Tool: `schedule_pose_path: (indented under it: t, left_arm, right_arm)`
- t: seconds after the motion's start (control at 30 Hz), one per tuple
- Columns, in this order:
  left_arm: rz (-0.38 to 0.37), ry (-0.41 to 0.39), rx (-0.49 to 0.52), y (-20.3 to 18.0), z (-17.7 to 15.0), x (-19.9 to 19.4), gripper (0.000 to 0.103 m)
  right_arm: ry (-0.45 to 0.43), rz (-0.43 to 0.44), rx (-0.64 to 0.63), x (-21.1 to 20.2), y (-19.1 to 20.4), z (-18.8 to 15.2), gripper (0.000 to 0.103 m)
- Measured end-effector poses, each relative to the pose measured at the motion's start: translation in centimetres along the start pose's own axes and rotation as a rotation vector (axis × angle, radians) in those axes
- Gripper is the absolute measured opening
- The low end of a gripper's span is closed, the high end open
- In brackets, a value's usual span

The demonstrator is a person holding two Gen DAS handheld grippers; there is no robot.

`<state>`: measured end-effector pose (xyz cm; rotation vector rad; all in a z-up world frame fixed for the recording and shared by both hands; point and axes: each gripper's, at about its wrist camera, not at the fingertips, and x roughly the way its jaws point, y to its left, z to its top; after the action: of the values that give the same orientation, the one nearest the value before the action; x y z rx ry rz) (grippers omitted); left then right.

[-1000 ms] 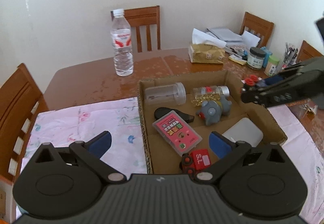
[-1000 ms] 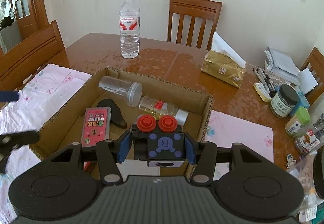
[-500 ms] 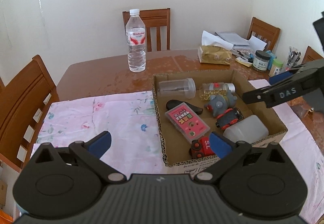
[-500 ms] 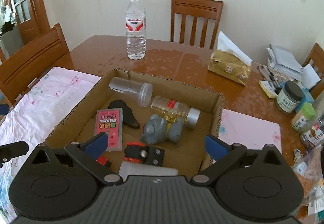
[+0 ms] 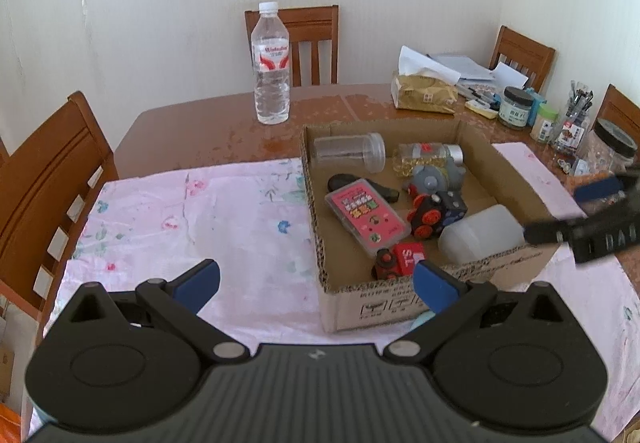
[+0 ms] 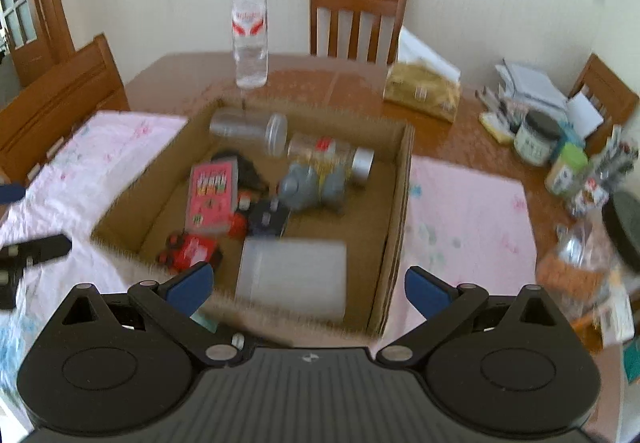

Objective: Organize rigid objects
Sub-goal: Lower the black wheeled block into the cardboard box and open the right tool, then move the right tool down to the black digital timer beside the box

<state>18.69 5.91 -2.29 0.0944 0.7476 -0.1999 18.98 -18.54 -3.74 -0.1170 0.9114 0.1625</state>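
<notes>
The left gripper [image 5: 316, 285] hangs with jaws spread wide and empty over the pink cloth [image 5: 192, 211], farther back from the cardboard box [image 5: 400, 307] than a second ago. Inside the box, the black toy car [image 5: 436, 213] with red wheels now lies beside the pink card case [image 5: 366, 215] and the grey toy [image 5: 436, 179]. The right gripper [image 6: 307, 289], which held that car a second ago, has just opened; its jaws stand released and empty.

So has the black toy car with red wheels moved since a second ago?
Yes. Then clamped in the right gripper above the box, the car now lies inside it, beside the pink case.
</notes>
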Motion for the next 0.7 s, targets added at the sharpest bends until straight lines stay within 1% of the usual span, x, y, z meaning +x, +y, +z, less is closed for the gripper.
schedule_pose_path:
  t: [0.23, 0.37, 0.53, 0.63, 0.7]
  left_arm:
    - [0.000, 0.033, -0.008, 0.7, -1.5, 0.4, 0.102]
    - [-0.004, 0.057, -0.014, 1.3, -2.3, 0.6, 0.102]
    - [-0.007, 0.071, -0.026, 2.4, -2.7, 0.6, 0.102]
    - [-0.008, 0.074, -0.029, 3.0, -2.9, 0.6, 0.102]
    - [-0.012, 0.077, -0.030, 3.4, -3.0, 0.7, 0.102]
  right_arm:
    - [0.109, 0.010, 0.082, 3.7, 1.7, -3.8, 0.103]
    - [0.152, -0.035, 0.071, 5.4, 3.2, -5.0, 0.103]
    - [0.164, -0.090, 0.077, 6.3, 4.0, -5.6, 0.103]
    - [0.167, -0.083, 0.117, 6.6, 3.9, -5.6, 0.103]
    - [0.166, -0.087, 0.120, 6.8, 4.2, -5.5, 0.103]
